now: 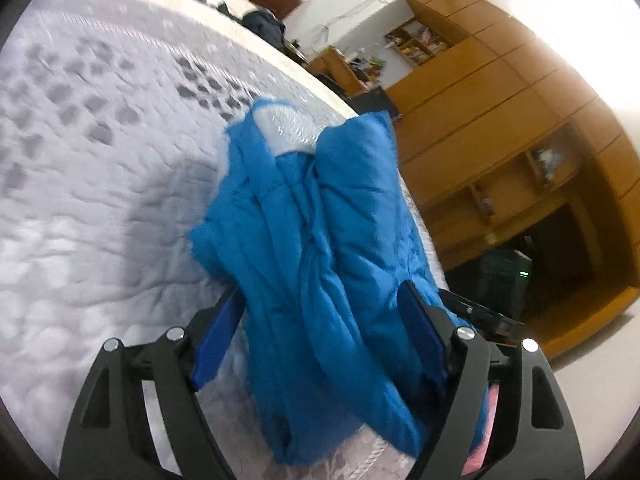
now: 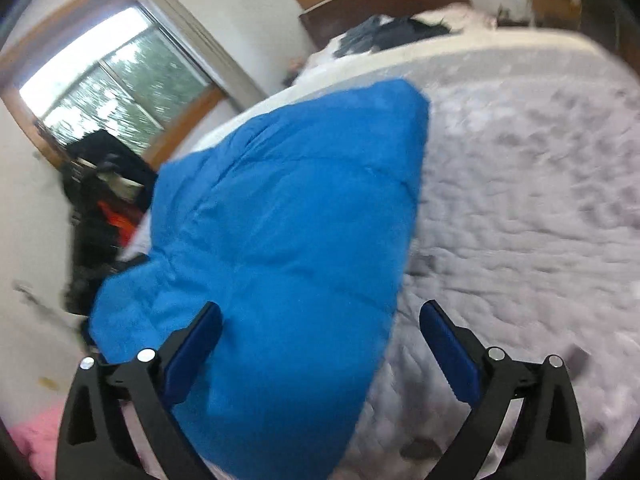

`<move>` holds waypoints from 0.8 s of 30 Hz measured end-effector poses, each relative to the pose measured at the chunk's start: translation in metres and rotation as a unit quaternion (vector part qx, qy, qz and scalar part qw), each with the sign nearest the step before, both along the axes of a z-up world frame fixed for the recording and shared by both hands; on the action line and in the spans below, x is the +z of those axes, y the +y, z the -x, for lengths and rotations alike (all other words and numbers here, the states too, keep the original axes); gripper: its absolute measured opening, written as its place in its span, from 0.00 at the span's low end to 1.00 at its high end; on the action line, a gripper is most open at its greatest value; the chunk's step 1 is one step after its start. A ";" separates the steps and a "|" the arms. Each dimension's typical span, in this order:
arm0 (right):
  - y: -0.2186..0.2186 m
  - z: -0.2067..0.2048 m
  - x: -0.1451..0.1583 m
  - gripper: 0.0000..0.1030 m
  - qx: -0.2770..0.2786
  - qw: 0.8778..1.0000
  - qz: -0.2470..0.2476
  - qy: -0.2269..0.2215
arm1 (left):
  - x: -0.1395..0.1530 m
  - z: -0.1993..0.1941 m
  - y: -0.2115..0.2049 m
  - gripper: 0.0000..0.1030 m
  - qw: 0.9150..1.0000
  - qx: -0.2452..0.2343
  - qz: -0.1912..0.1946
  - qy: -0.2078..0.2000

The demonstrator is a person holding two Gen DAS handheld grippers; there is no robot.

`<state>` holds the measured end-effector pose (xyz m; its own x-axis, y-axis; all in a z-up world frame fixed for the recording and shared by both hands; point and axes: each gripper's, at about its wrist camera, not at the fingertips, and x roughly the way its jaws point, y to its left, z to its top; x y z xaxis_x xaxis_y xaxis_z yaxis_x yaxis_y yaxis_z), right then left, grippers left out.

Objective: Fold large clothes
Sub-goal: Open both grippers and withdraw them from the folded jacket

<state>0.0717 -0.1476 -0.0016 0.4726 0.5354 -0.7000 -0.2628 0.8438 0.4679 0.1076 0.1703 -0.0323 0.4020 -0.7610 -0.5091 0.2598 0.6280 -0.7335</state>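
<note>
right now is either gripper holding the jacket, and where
Nothing is clamped: the left gripper and right gripper are open around the blue jacket.

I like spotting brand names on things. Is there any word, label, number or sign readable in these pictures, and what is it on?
None can be read.
Blue garment: no tag or print shows in either view.
Items in the wooden shelf cubbies: too small and blurred to read.
Dark box with a green light: a glow only, no legible characters.
Both grippers: no markings visible.

Bare quilt (image 2: 520,200) beside blue garment (image 2: 288,240)
</note>
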 end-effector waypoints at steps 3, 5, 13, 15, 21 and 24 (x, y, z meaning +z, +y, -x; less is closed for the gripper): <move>0.003 0.021 0.010 0.97 -0.025 0.999 0.044 -0.007 | 0.028 0.021 0.007 0.78 0.998 0.018 -0.040 -0.035; 0.005 0.033 0.015 0.96 -0.036 0.998 0.059 -0.008 | 0.041 0.036 0.007 0.81 0.996 0.027 -0.063 -0.054; 0.025 0.082 0.032 0.96 -0.051 0.993 0.105 -0.034 | 0.076 0.086 -0.003 0.88 0.986 0.057 -0.121 -0.096; 0.029 0.096 0.037 0.96 -0.058 0.991 0.112 -0.039 | 0.079 0.095 -0.007 0.89 0.984 0.064 -0.135 -0.096; 0.040 0.124 0.047 0.96 -0.082 0.983 0.156 -0.047 | 0.087 0.128 -0.021 0.94 0.973 0.085 -0.195 -0.095; 0.043 0.130 0.046 0.96 -0.094 0.981 0.167 -0.033 | 0.086 0.140 -0.025 0.94 0.967 0.095 -0.217 -0.094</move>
<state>-0.0587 -0.1044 0.0447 0.5917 0.1804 -0.7857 -0.1084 0.9836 0.1442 -0.0324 0.1454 0.0536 0.6296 -0.3958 -0.6686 0.2131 0.9155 -0.3413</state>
